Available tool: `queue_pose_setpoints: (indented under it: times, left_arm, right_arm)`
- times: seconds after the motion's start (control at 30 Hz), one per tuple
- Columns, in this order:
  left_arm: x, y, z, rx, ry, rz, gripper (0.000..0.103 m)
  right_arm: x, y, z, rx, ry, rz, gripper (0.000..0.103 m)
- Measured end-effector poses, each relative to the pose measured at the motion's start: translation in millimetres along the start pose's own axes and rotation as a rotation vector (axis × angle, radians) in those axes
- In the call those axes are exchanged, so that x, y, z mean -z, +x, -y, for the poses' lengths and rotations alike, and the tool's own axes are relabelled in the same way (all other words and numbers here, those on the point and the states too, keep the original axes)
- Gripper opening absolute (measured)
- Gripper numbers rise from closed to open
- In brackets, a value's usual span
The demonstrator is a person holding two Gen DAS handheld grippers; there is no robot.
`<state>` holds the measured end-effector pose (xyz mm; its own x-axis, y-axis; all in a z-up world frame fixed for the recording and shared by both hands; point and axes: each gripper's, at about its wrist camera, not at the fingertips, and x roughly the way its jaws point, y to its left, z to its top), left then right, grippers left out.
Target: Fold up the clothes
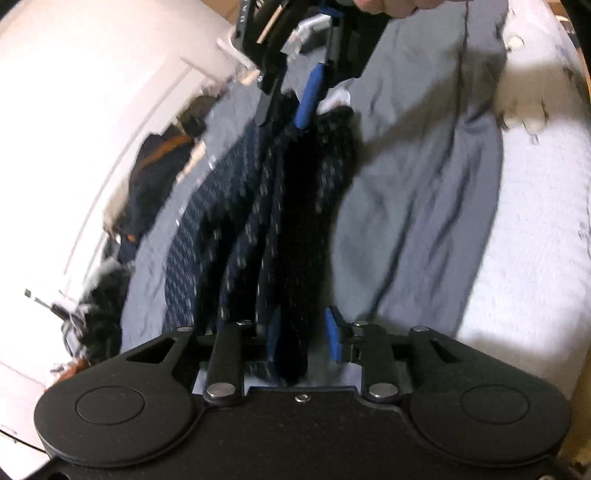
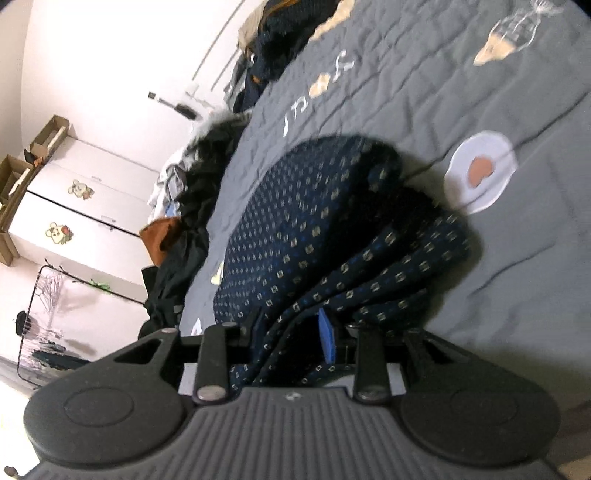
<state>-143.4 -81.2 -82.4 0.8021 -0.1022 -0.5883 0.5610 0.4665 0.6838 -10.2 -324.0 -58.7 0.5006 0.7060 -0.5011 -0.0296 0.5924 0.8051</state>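
A dark navy garment (image 1: pixel 280 221) with small pale dots stretches from my left gripper (image 1: pixel 295 332) up to my right gripper (image 1: pixel 291 110). In the left wrist view a fold of it lies between the left jaws. A strip of grey shows between the cloth and the blue right pad (image 1: pixel 334 339), so that pad is not pressing. The other pad is hidden by cloth. In the right wrist view the garment (image 2: pixel 314 229) bunches on the grey quilt (image 2: pixel 424 92), and my right gripper (image 2: pixel 291 332) is shut on its near edge, the blue pad (image 2: pixel 327 339) tight against the cloth.
A pile of dark clothes (image 2: pixel 192 206) lines the quilt's left edge by the wall. White cabinets (image 2: pixel 85 206) and cardboard boxes (image 2: pixel 48 136) stand beyond. Grey cloth (image 1: pixel 424 184) and a white cover (image 1: pixel 535 258) lie to the right. A hand (image 1: pixel 388 7) shows at the top.
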Motion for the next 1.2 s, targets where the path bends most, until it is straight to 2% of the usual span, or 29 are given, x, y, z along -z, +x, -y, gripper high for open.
queue_pose_setpoints:
  times: [0.17,0.23,0.33,0.47,0.6,0.67,0.8,0.9,0.97,1.03,1.13,1.2]
  left_arm:
    - [-6.6,11.3,3.7,-0.031,0.023,0.007,0.027]
    - [-10.2,5.1,-1.9,-0.033,-0.017,0.041,0.028]
    - [-17.2,-0.5,-10.0,-0.048,-0.064,0.083,0.028]
    - [-24.3,5.3,-14.8,-0.118,-0.073,0.098,0.028]
    - [-25.7,12.2,-15.9,-0.07,-0.071,0.076,0.027]
    - [-24.1,13.9,-12.8,-0.05,-0.056,0.07,0.024]
    - [-21.9,19.4,-10.6,-0.042,-0.049,0.045,0.021]
    - [-19.9,24.0,-7.9,-0.044,-0.035,0.024,0.024]
    - [-18.3,27.6,-4.5,-0.05,-0.009,0.009,0.024]
    - [-17.8,27.9,-2.6,-0.036,0.001,0.003,0.021]
    - [-19.5,19.0,-6.2,0.002,-0.026,0.027,0.008]
    - [-20.0,13.9,-10.2,-0.009,-0.059,0.048,0.008]
  right_arm:
    - [-9.3,-21.9,17.9,0.056,0.044,0.091,0.031]
    - [-14.4,-26.3,30.8,0.066,0.09,0.112,0.031]
    - [-16.2,-26.5,40.0,0.056,0.126,0.121,0.031]
    - [-12.1,-10.6,34.7,0.01,0.126,0.086,0.032]
    - [-7.2,3.9,31.8,0.027,0.112,0.054,0.035]
    - [-5.7,10.1,34.1,0.051,0.117,0.044,0.035]
    - [-3.3,18.6,43.8,0.125,0.129,0.047,0.035]
    - [-2.9,19.9,50.3,0.166,0.134,0.071,0.035]
    - [-3.0,19.4,52.1,0.198,0.121,0.104,0.03]
    - [-3.4,19.3,53.6,0.201,0.112,0.129,0.014]
    - [-7.0,14.2,51.2,0.187,0.109,0.184,0.008]
    - [-9.4,5.2,42.6,0.174,0.07,0.246,0.002]
